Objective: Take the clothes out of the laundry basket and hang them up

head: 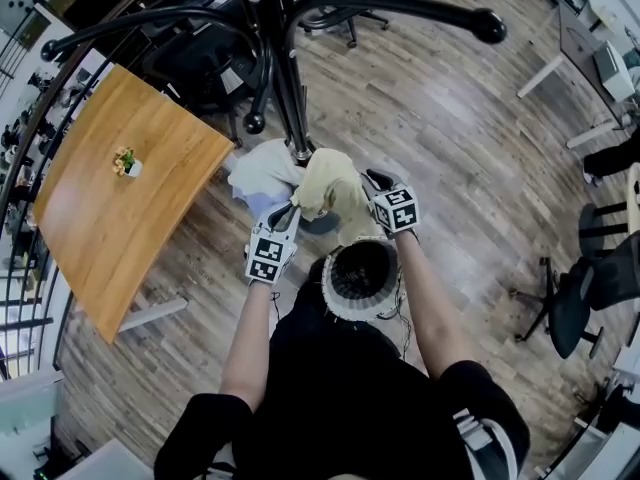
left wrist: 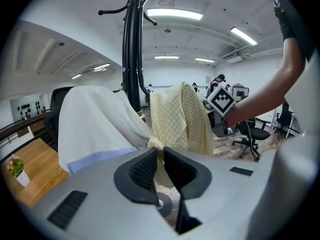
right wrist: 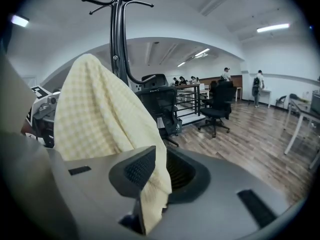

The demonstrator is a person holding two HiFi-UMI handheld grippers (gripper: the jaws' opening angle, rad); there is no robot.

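A yellow checked cloth [head: 330,183] is held up between both grippers, close to the black coat rack [head: 285,78]. My left gripper [head: 290,211] is shut on the cloth's lower edge, seen pinched in the left gripper view [left wrist: 161,151]. My right gripper [right wrist: 161,156] stands open; the yellow cloth [right wrist: 95,109] drapes over its left pad and hangs through the gap. A white garment [head: 262,168] hangs on the rack beside the yellow one. The round laundry basket [head: 335,288] sits on the floor just below my hands.
A wooden table [head: 110,198] with a small potted plant [head: 126,162] stands to the left. Black office chairs [head: 575,298] are at the right, and a desk [head: 580,38] is at the far right. The rack's arms [head: 420,8] spread overhead.
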